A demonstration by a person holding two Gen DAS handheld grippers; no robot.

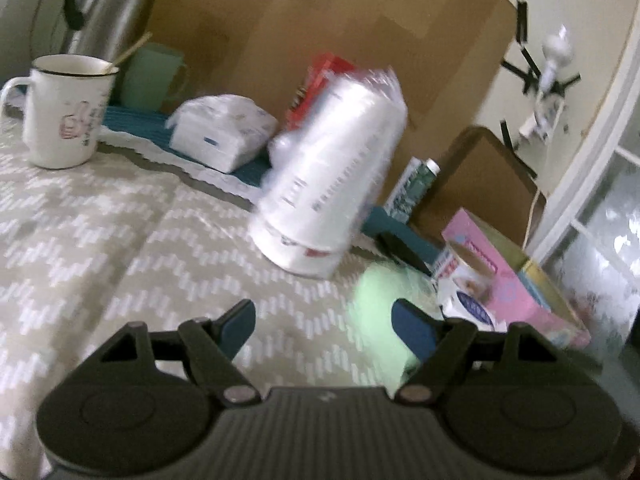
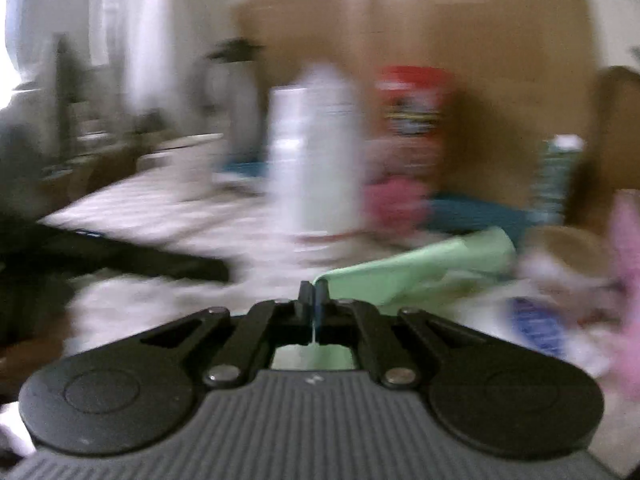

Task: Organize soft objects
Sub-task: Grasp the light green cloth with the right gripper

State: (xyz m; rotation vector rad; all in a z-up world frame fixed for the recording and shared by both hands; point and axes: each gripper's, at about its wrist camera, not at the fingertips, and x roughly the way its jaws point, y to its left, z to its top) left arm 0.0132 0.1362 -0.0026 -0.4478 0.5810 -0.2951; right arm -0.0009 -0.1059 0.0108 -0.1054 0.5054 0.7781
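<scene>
Clamping the right fingers point(image 2: 306, 294) flat together at lower centre of the right wrist view, apparently pinching the near corner of the green cloth point(image 2: 420, 264), with a thin pale strip showing between the pads. Gripping by a corner probably because a limp cloth is easiest lifted or dragged from its edge. Trailing away from that corner toward the right of the frame, crumpled and lying on the surface point(image 1: 100, 220). Blurring heavily throughout that view, so judging the pinch with some caution.

Holding the left fingers point(image 1: 240, 320) spread wide and released at lower centre of the left wrist view, gripping nothing. Showing the same cloth just at and behind the right-hand finger in that frame, not squarely between the two. Likely waiting open to take a second edge for folding.

Standing farther out, mid-frame: a tall white wrapped roll point(image 1: 328, 172), upright. Sitting at the right edge, a pink box point(image 1: 516, 280), close beside the cloth. Resting toward the upper left, a tissue pack point(image 1: 224, 132) and a white mug point(image 1: 64, 112), well apart from the fingers.
</scene>
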